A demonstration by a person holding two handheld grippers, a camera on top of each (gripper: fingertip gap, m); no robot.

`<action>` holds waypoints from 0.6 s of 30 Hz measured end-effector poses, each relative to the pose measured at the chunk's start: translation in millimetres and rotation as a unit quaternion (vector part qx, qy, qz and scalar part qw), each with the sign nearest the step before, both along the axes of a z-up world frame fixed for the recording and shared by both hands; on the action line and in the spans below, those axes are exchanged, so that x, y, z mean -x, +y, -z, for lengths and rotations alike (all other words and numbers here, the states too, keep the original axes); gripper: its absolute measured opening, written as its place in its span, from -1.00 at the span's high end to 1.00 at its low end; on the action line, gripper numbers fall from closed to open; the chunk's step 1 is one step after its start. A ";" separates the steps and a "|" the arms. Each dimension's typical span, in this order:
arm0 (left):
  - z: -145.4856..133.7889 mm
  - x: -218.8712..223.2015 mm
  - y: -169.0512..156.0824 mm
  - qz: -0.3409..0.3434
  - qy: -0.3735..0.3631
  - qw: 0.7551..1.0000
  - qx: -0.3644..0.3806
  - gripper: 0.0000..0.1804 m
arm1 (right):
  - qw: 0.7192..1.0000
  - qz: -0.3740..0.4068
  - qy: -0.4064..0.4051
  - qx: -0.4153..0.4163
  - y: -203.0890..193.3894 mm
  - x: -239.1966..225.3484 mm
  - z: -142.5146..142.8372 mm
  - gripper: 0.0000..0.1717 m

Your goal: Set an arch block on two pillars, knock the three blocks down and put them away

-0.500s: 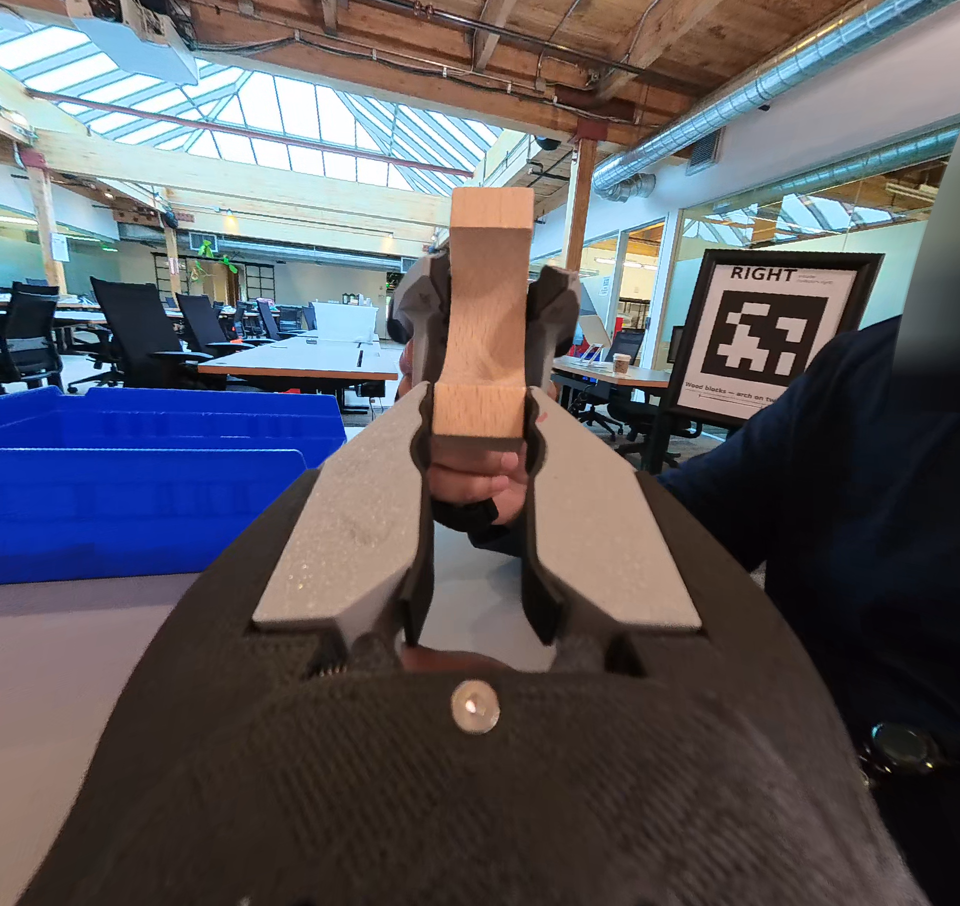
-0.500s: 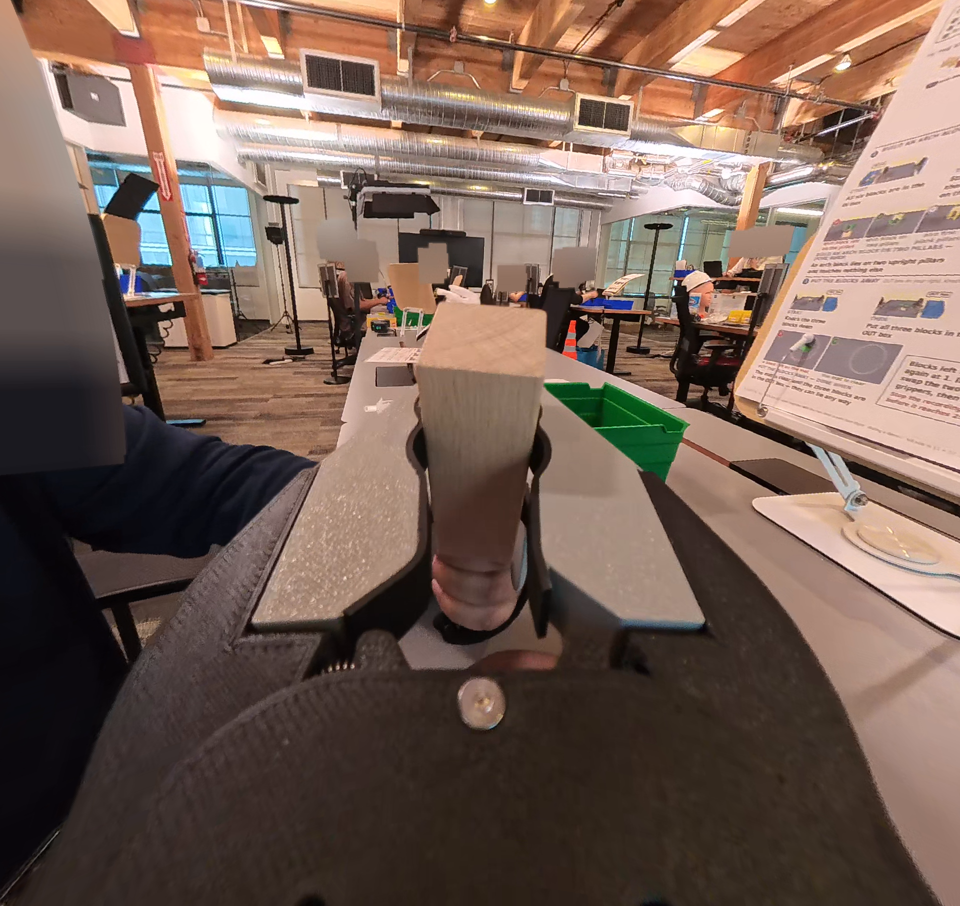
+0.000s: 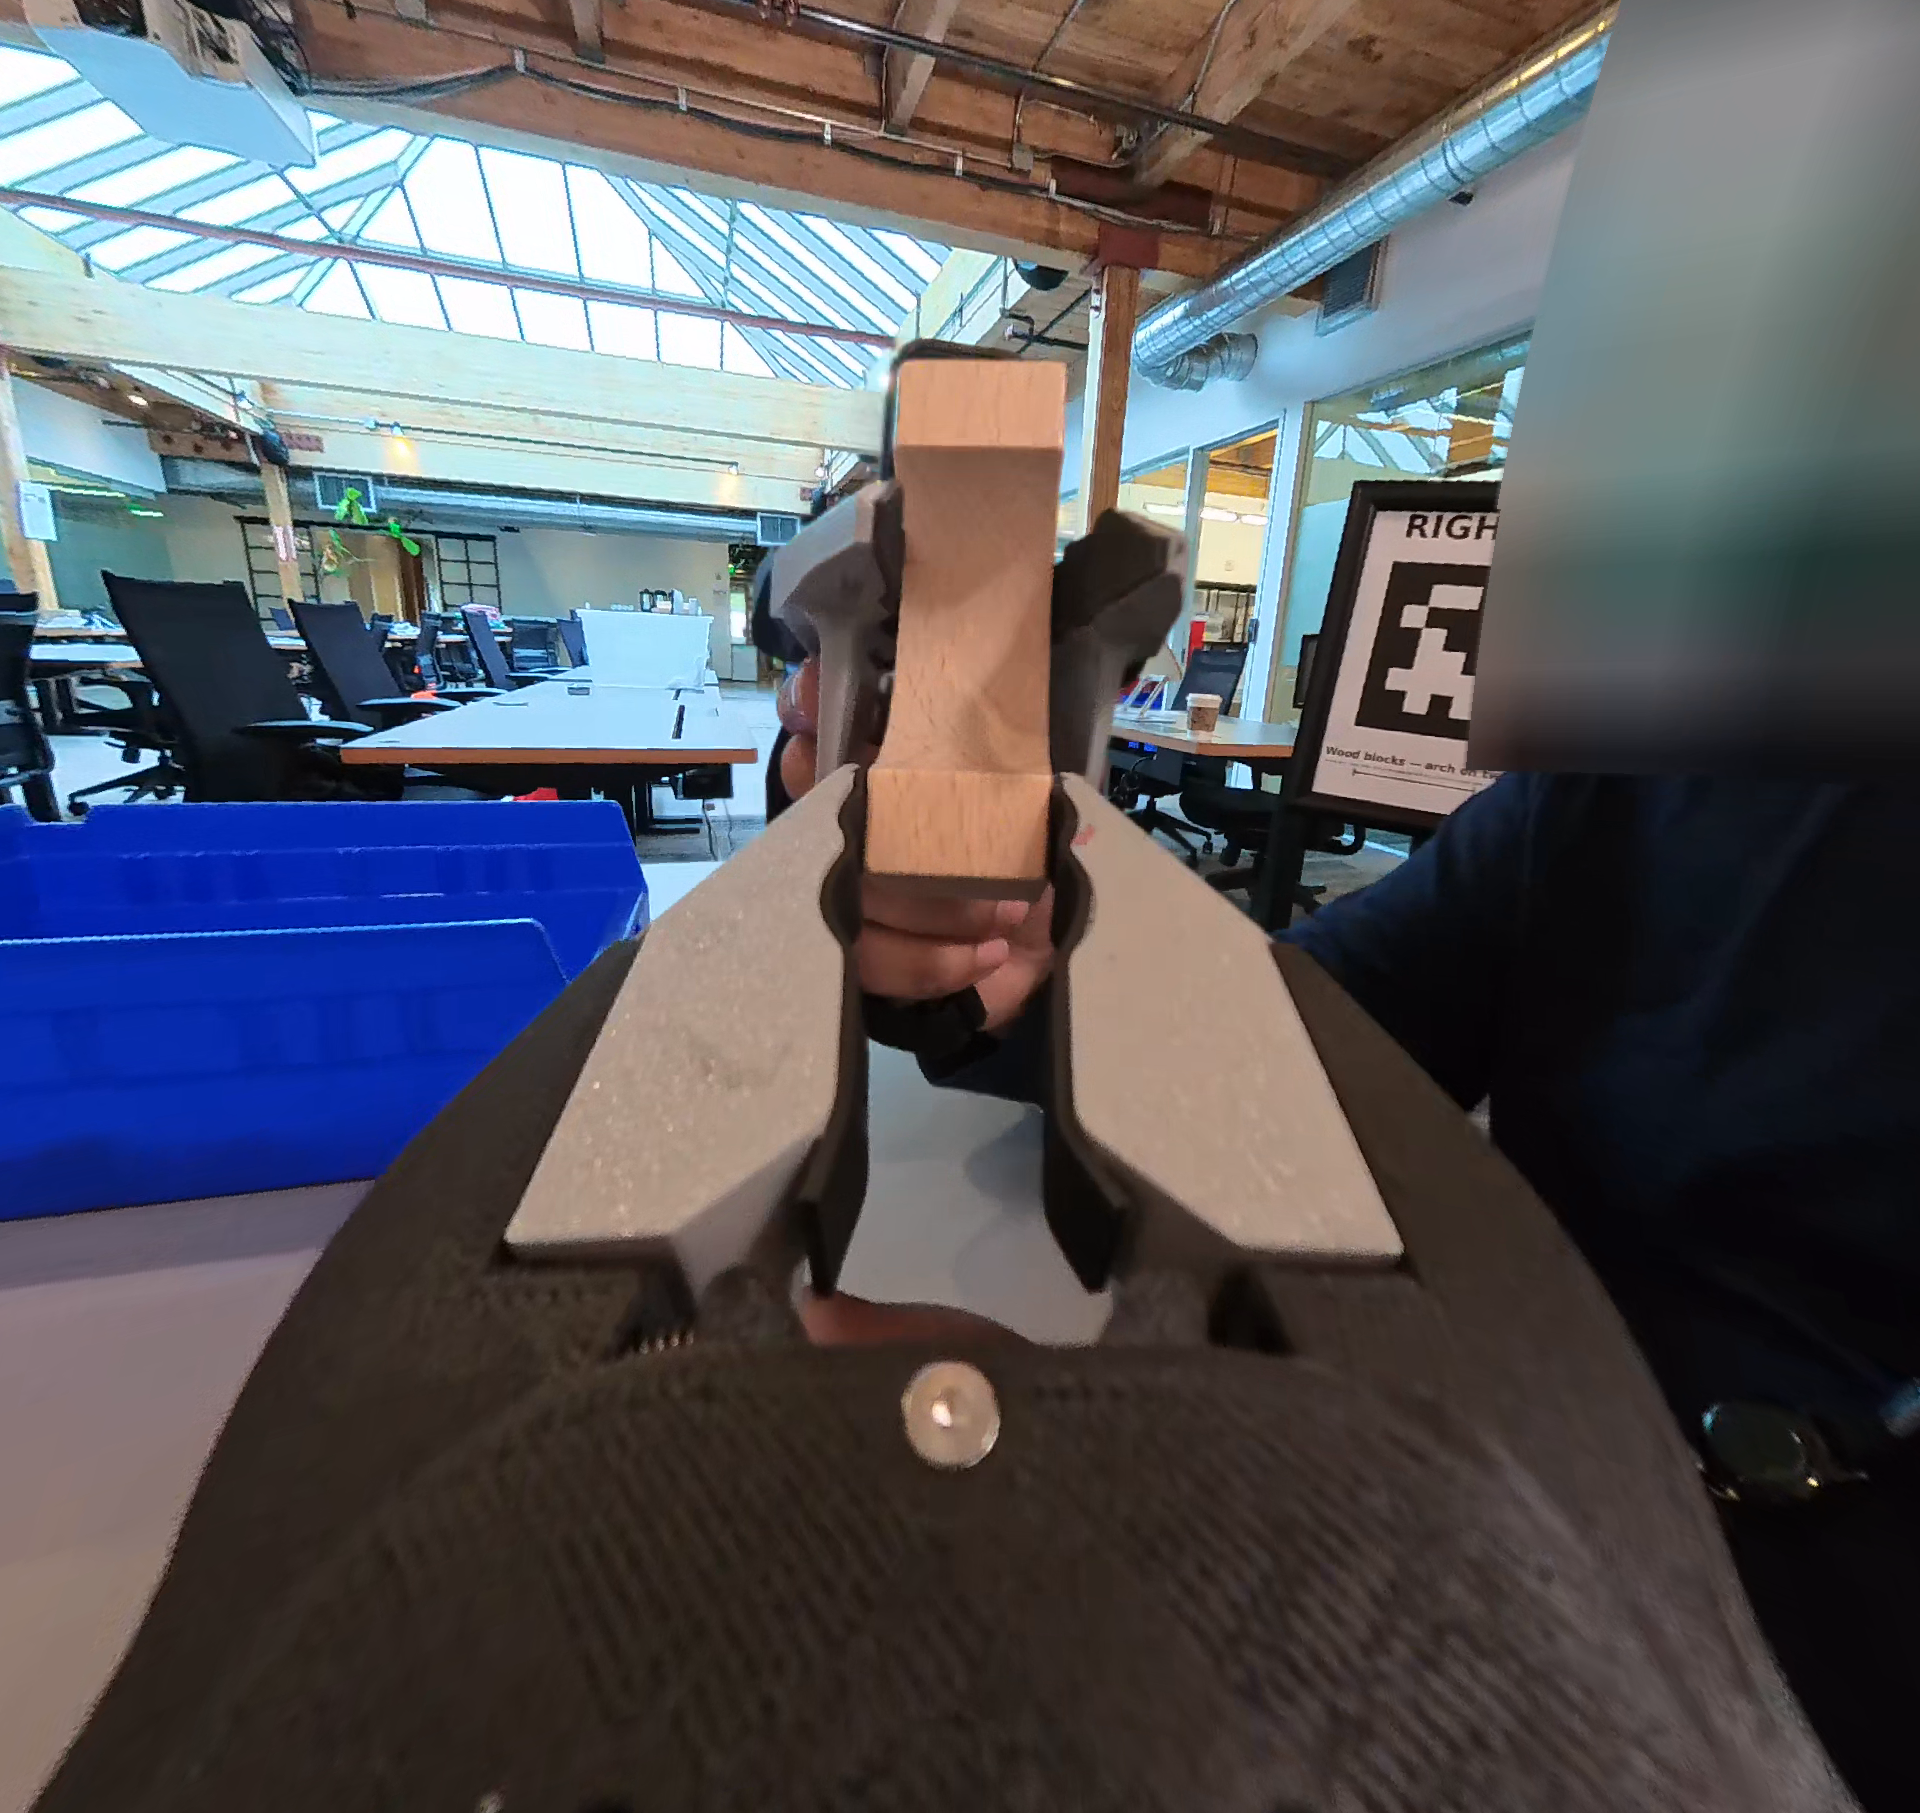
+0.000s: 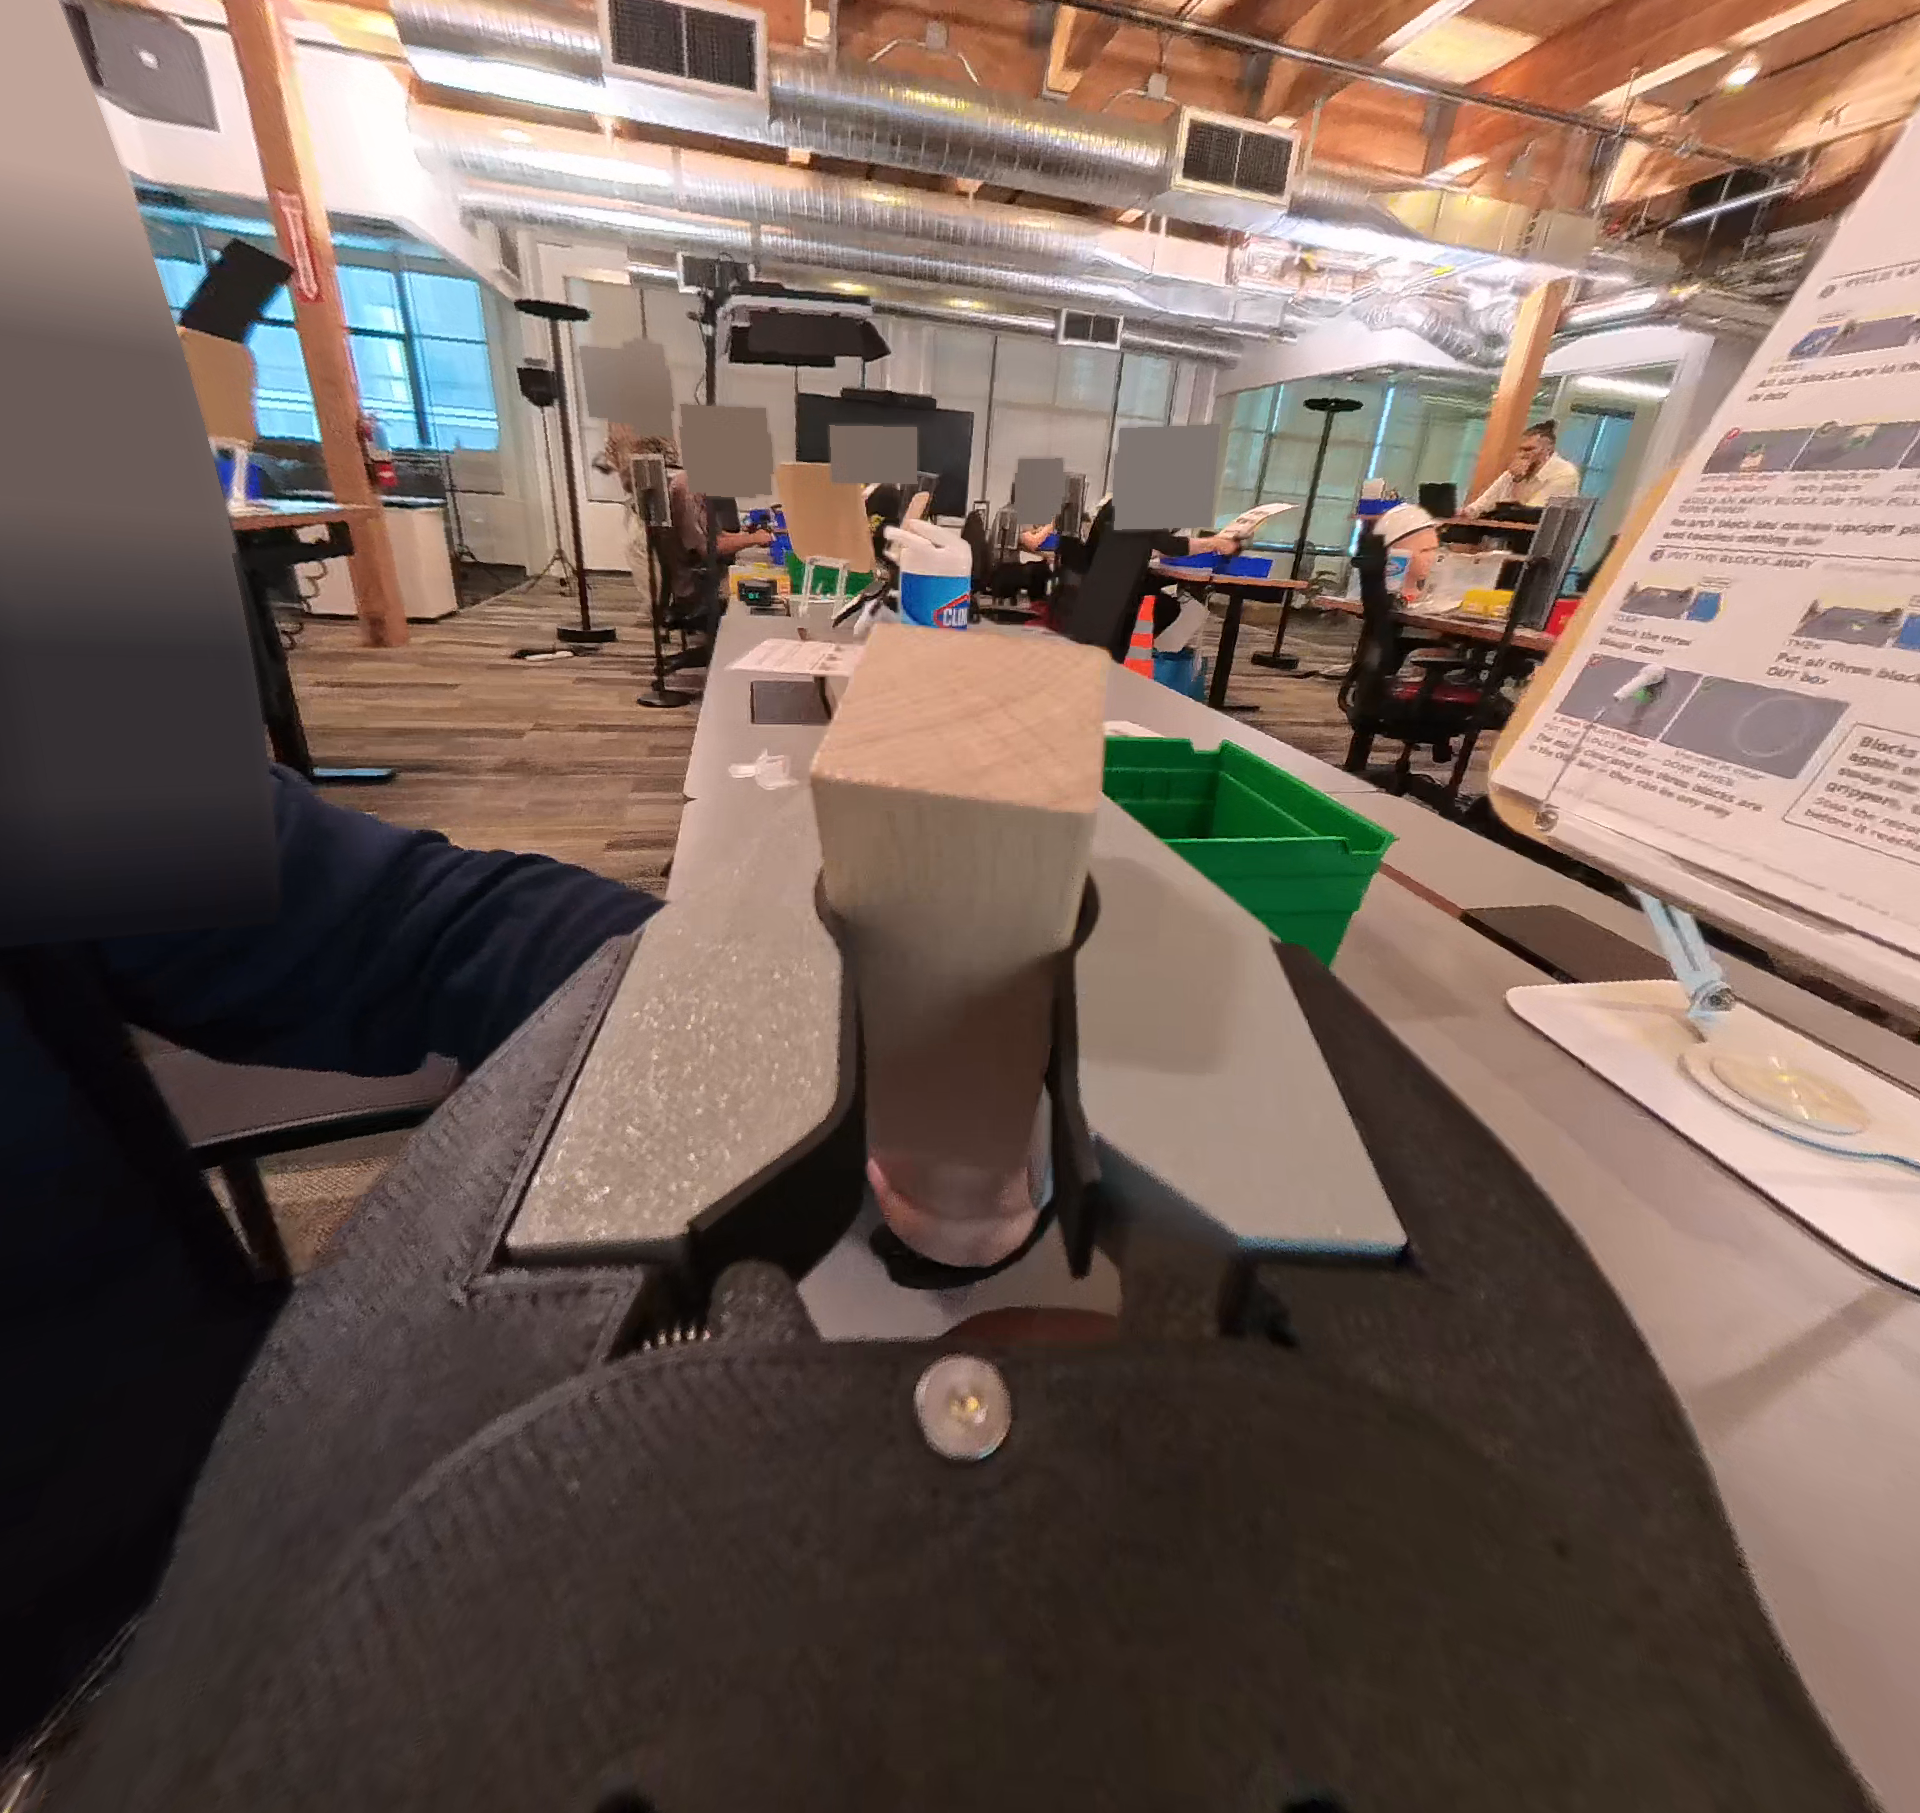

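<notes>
2 blocks are up off the surface (image 4: 1351, 1036): left gripper (image 3: 961, 828) fingers clamp the arch (image 3: 971, 620), right gripper (image 4: 961, 932) fingers clamp a pillar (image 4: 961, 828). The right view has tilted down since; likely carrying toward the bins.

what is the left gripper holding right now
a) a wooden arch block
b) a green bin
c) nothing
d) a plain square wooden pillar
a: in the left wrist view the left gripper is shut on a wooden arch block, its curved cutout showing above the fingers that press its lower end.
</notes>
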State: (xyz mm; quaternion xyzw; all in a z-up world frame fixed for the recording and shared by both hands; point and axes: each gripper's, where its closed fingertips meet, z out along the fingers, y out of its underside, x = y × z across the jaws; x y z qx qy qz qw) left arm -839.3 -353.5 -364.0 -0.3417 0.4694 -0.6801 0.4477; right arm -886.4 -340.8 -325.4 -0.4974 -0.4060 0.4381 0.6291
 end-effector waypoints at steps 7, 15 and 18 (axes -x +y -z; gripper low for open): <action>2.0 -2.4 4.3 0.000 0.013 1.000 0.020 0.64 | 1.000 0.008 -0.007 0.023 6.8 -2.2 3.0 0.63; 24.1 -6.9 59.3 -0.109 0.065 0.989 0.079 0.61 | 0.978 0.197 0.018 0.062 71.5 -89.3 -2.9 0.63; 35.1 -9.6 76.6 -0.139 0.093 0.981 0.102 0.64 | 0.923 0.377 -0.015 0.082 113.3 -163.6 16.8 0.63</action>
